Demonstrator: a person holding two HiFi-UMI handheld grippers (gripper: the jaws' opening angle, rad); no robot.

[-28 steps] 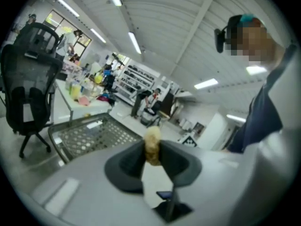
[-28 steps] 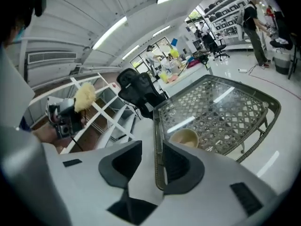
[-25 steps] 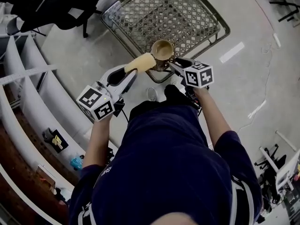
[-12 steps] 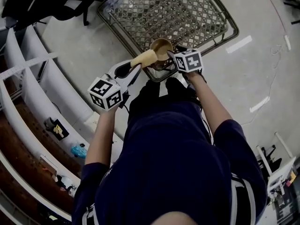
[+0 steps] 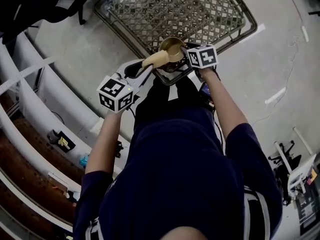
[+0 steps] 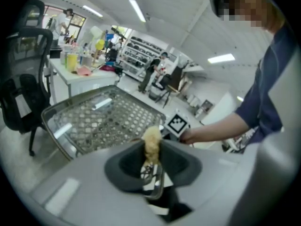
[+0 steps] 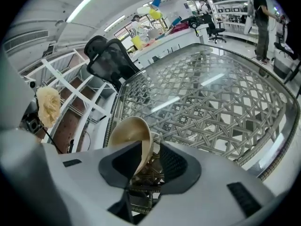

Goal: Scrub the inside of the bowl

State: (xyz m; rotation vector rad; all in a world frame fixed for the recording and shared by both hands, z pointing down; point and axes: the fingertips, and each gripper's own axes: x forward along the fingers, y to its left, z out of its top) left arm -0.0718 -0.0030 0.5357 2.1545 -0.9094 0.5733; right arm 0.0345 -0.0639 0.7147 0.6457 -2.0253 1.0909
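Observation:
A tan bowl hangs tilted over the near edge of the wicker table. Its wall sits between the jaws of my right gripper, which have just been closing and are shut on it. The bowl's opening faces left. My left gripper is shut on a yellow sponge, whose far end lies at the bowl's rim in the head view. In the right gripper view the sponge shows off to the left, apart from the bowl.
The glass-topped wicker table fills the space ahead. A black office chair stands beyond its left corner. White shelving runs along the left. Several people stand by desks far off.
Both grippers have sunk towards the table's near edge, still gripping sponge and bowl. The sponge's end has drawn closer to the bowl's rim.

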